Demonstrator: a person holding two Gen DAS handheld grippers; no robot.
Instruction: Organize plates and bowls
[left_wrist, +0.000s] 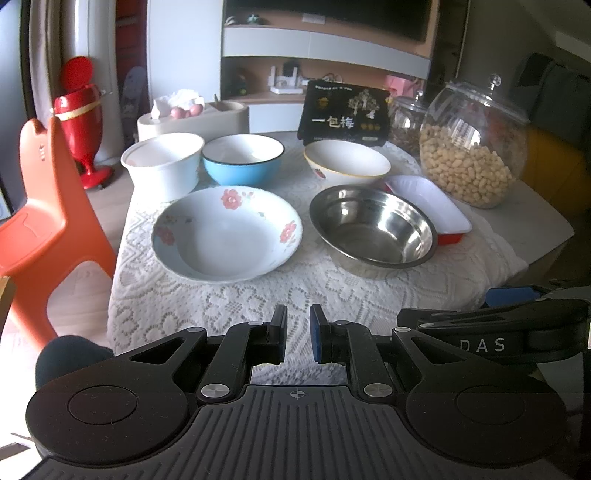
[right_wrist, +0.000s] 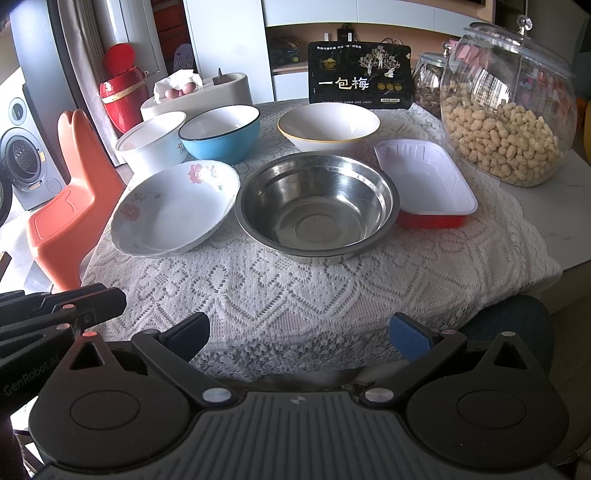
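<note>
Grippers are held low at the near edge of the table, and no dish is touched yet; the step in hand is judged to be the very start, before any first pick. The left gripper (left_wrist: 298, 334) is clenched on nothing, its pads nearly meeting, with "DAS" read on the neighbouring tool at 3 o'clock. The right gripper (right_wrist: 299, 338) is spread wide and empty ("GenRobot.AI" is partly read on the tool at its 9 o'clock).

Just beyond, on the lace cloth (right_wrist: 280, 295), the steel bowl (right_wrist: 317, 206) lies at 12 o'clock, the flowered dish (right_wrist: 173, 208) at 10 o'clock, and the red-and-white tray (right_wrist: 424, 181) at 1 o'clock, close beside the bowl. Farther back stand the white tub (right_wrist: 151, 142), the blue bowl (right_wrist: 219, 133) and the yellow-rimmed bowl (right_wrist: 328, 123).

A rim grasp is called for next, probably on a smaller bowl for nesting.

Farthest, a black box (right_wrist: 360, 75) bears "一包梅"; a peanut jar (right_wrist: 508, 107) sits at 2 o'clock.
</note>
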